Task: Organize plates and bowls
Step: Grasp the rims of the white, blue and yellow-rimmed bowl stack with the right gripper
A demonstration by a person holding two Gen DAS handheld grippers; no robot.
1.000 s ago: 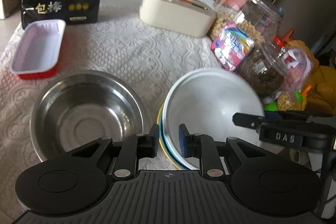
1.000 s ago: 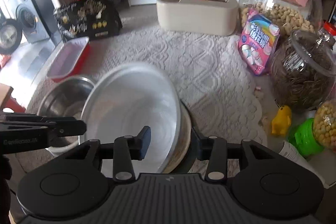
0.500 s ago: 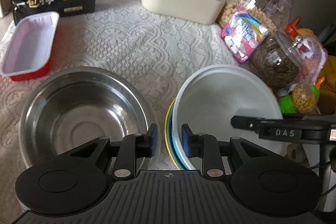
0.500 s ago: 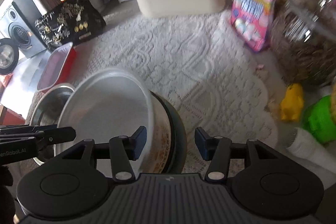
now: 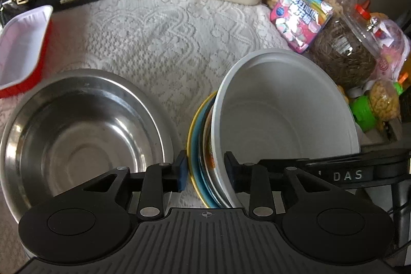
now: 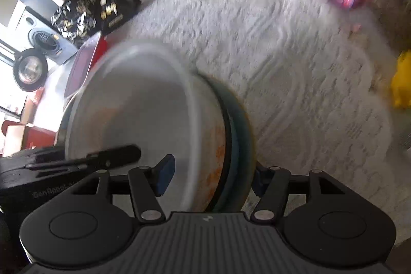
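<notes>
- The white bowl (image 5: 282, 114) sits on a stack of plates (image 5: 199, 145) on the lace-covered counter (image 5: 167, 37), right of the steel bowl (image 5: 77, 130).
- The left claw (image 5: 205, 171) is opening; the near-left rims of the white bowl and plates are between its fingers, and the pads do not seem to press them.
- The right claw (image 6: 210, 177) is also opening, its fingers apart around the near-right rims of the white bowl (image 6: 143, 114) and plates (image 6: 239, 135).
- A red tray (image 5: 23, 48) lies far left, and snack jars (image 5: 341, 53) stand far right.
</notes>
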